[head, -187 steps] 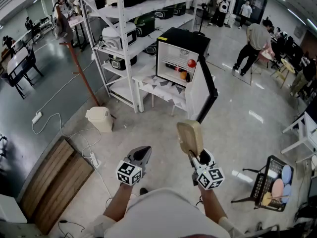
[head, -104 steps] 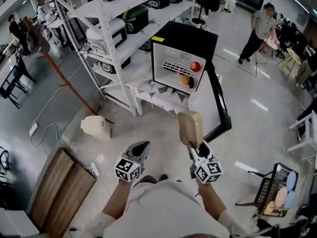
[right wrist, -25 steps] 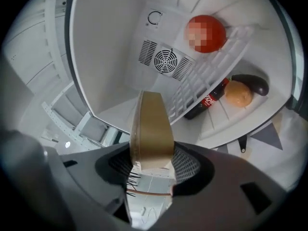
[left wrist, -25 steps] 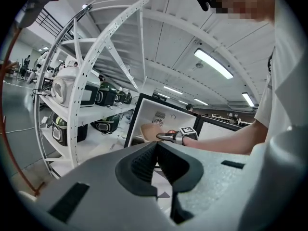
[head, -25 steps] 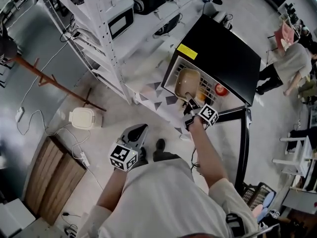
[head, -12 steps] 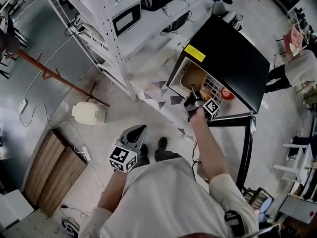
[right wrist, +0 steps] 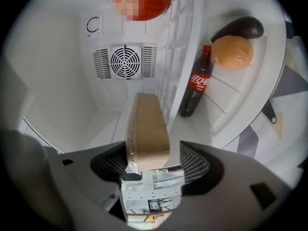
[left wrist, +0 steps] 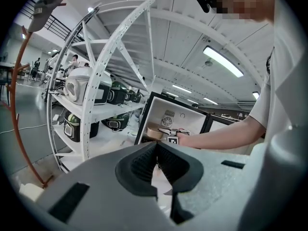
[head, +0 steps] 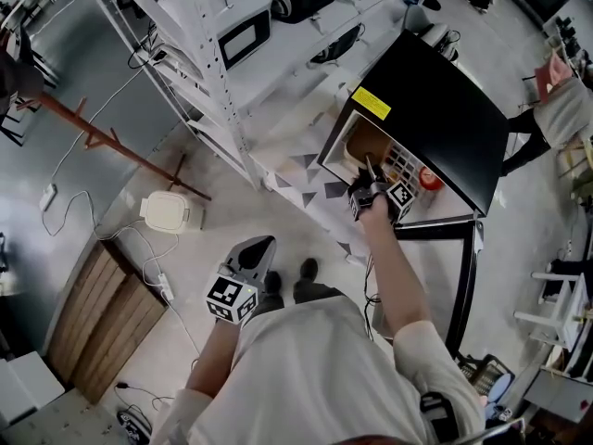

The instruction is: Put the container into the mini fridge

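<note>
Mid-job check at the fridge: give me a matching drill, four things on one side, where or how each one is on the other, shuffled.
Things:
1. container
2. bottle
3. orange
4. left tool

Place or state:
A. jaws together, nothing in them
B. beside a dark fruit
C. between the jaws of the right tool
D. dark, with a red label

Pairs: 1-C; 2-D; 3-B; 4-A.

The right tool's jaws are opening, with the container between them inside the fridge.
</note>
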Demonstrator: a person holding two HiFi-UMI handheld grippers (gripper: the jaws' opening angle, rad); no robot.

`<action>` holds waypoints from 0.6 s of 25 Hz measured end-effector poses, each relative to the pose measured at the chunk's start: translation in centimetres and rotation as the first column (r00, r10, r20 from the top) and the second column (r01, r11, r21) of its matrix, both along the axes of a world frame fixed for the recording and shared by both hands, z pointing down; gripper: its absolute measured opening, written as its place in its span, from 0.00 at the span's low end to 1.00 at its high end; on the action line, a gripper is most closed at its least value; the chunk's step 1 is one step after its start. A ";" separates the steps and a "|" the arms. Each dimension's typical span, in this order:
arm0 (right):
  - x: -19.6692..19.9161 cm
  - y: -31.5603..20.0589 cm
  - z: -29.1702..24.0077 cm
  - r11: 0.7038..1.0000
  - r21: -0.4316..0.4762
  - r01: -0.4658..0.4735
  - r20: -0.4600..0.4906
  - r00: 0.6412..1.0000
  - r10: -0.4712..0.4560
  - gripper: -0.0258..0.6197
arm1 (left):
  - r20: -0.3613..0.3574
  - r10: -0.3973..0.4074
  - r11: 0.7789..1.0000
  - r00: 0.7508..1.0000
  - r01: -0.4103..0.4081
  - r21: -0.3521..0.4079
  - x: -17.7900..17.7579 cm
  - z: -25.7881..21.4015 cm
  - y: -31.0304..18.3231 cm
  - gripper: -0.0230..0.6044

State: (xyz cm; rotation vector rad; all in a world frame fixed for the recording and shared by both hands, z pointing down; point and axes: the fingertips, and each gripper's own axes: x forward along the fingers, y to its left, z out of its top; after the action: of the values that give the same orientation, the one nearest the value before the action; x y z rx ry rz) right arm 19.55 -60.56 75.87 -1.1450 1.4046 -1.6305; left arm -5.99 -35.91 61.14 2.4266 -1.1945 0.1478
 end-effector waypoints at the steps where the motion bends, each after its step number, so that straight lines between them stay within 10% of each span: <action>1: 0.0 0.1 0.1 1.000 -0.002 -0.002 -0.006 1.000 0.002 0.55 | 0.000 0.002 1.000 1.000 -0.002 0.001 0.0 0.0 0.0 0.04; 15: -0.3 6.0 -2.8 1.000 0.027 0.006 -0.031 0.999 -0.006 0.61 | -0.023 0.078 0.996 0.997 -0.077 0.034 -0.1 -0.9 1.2 0.04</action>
State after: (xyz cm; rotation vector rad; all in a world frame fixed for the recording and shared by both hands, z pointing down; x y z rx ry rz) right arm 19.25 -54.52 73.06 -1.1566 1.4467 -1.5994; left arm -6.08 -34.67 60.23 2.4976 -1.1019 0.1223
